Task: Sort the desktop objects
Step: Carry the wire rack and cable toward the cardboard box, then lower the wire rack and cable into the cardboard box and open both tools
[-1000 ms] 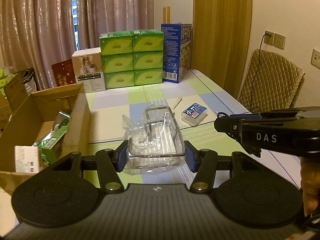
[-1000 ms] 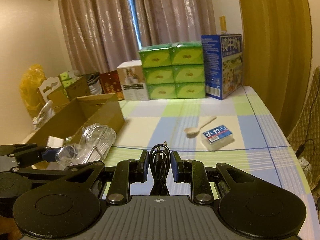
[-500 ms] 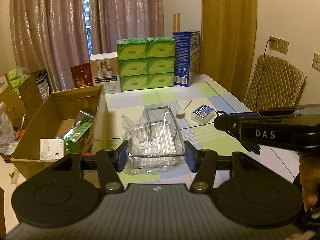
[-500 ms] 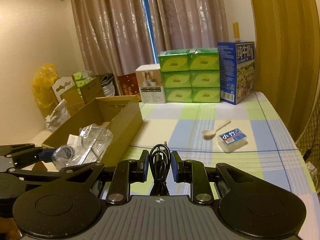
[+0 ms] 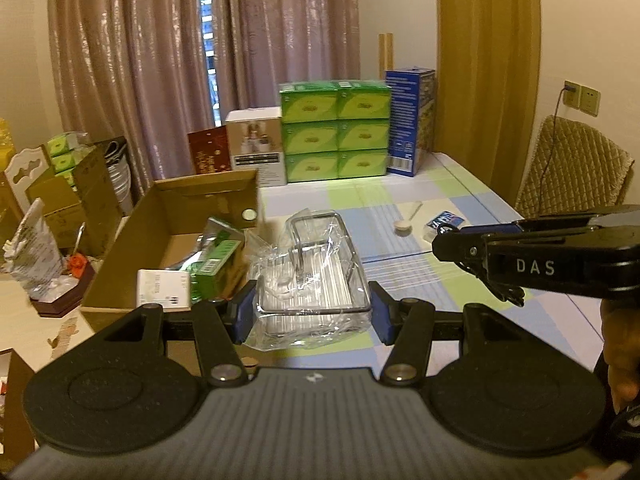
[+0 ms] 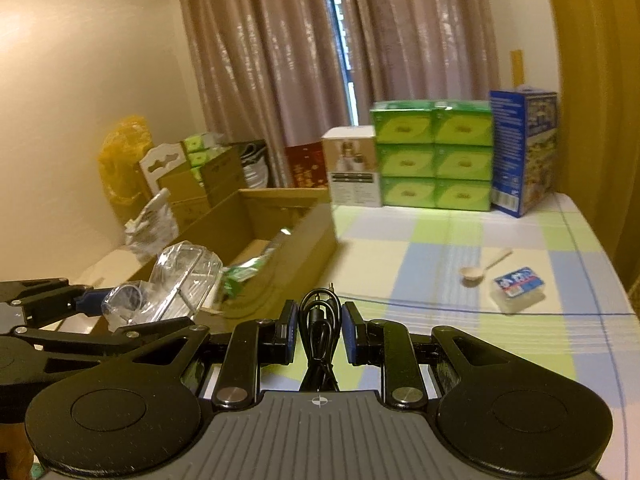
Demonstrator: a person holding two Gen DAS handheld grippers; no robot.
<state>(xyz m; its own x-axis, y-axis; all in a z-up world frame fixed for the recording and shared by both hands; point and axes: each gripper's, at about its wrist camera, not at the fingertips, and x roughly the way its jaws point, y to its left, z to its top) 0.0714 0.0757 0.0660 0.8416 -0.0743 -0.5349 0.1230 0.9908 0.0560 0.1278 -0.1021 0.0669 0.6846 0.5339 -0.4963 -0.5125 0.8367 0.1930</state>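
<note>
Shiny metal wire rack (image 5: 314, 276) in glossy clear plastic; matt cardboard box (image 5: 176, 216); glossy black cable (image 6: 319, 332).

- Setting: a room in a home, used for dining and storage.
- Window: full-length shiny curtains (image 5: 160, 80) cover it.
- Bench (image 5: 472, 192): covered by a checked cloth in green, blue and cream.
- Seating: a chair with a quilted cover (image 5: 572, 168) stands at the wall, below a wall socket (image 5: 582, 98).
- Stock: stacked green tissue packs (image 5: 336, 132) and retail cartons at the far edge.
- Floor side: an open cardboard box (image 5: 168, 232) and bagged household goods.
</note>
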